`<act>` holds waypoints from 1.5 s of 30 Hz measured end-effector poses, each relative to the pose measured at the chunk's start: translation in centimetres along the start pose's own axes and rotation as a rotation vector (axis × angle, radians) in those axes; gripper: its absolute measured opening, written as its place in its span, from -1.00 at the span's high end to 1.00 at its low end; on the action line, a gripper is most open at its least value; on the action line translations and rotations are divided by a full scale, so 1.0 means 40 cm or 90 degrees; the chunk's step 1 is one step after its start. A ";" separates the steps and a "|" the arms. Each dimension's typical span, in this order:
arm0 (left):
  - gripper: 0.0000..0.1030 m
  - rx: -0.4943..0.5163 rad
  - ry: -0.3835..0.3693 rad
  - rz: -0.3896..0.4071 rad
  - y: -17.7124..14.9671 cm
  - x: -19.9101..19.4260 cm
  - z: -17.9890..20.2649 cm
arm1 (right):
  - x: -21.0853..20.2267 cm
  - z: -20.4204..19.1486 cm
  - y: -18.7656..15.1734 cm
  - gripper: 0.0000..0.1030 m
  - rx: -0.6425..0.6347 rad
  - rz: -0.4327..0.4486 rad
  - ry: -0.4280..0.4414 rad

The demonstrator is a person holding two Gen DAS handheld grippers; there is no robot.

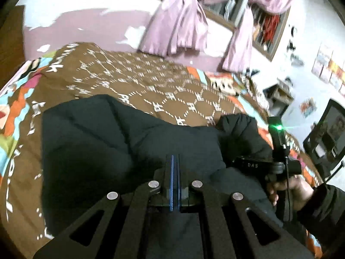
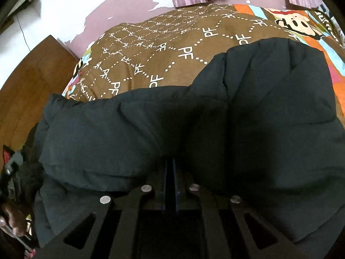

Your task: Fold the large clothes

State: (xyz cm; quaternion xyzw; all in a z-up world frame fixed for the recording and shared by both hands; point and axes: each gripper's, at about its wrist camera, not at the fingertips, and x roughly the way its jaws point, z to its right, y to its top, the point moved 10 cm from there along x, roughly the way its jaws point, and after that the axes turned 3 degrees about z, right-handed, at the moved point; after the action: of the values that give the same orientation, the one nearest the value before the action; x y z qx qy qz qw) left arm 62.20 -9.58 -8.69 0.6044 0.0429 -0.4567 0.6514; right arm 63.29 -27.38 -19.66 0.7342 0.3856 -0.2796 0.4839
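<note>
Looking along my left tongs [image 1: 172, 161], I see the two blue-edged fingers pressed together with no gap, their tips sitting against the dark puffy jacket [image 1: 112, 142]; whether any fabric is pinched between them I cannot tell; just to the right, my right hand [image 1: 286, 190] holds the handle of the other tool, whose green light glows above it. From the right wrist camera, my right tongs [image 2: 170, 166] are also drawn nearly together, their tips buried in a fold of the same jacket [image 2: 269, 129], so it looks as though they grip it, though the shadow there is deep; the jacket bulges up in two quilted lobes on either side of the fingers. It lies on the near part of the bed, spread over a brown quilt [image 1: 151, 82] printed with white letters and dotted diamonds, bordered by bright cartoon patches. Beyond the bed stands a wall [image 1: 86, 28] with purple paint peeling to white; lilac curtains [image 1: 181, 28] hang bunched over a wood-framed window; far right, a dark chair [image 1: 327, 133] stands.
</note>
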 end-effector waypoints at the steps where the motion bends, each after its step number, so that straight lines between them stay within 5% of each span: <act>1: 0.98 0.002 0.011 -0.020 0.001 0.023 0.001 | 0.002 -0.002 -0.002 0.93 -0.005 0.001 -0.005; 5: 0.98 -0.019 0.050 -0.129 -0.034 0.142 -0.030 | 0.009 0.005 -0.007 0.94 -0.002 0.000 -0.003; 11: 0.98 -0.074 0.071 -0.188 -0.091 0.205 -0.090 | 0.032 0.016 -0.017 0.96 0.000 -0.014 -0.007; 21: 0.98 -0.015 0.124 -0.174 -0.121 0.219 -0.086 | 0.035 0.015 -0.031 0.97 -0.030 0.013 -0.050; 30: 0.98 0.016 0.134 -0.149 -0.140 0.236 -0.091 | -0.066 -0.061 0.028 0.85 -0.063 0.127 0.035; 37: 0.98 0.013 0.132 -0.151 -0.142 0.240 -0.090 | 0.053 -0.074 -0.023 0.89 -0.095 0.004 -0.010; 42: 0.98 0.086 0.215 -0.171 -0.154 0.262 -0.075 | 0.113 -0.066 -0.045 0.93 -0.150 -0.050 -0.098; 45: 0.98 0.102 0.230 -0.164 -0.159 0.262 -0.075 | 0.120 -0.059 -0.043 0.93 -0.144 -0.039 -0.097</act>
State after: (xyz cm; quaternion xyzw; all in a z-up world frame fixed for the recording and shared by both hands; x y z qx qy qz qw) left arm 65.65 -11.86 -20.61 0.7158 0.1991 -0.4222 0.5193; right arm 64.56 -23.37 -23.40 0.6397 0.3987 -0.3040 0.5826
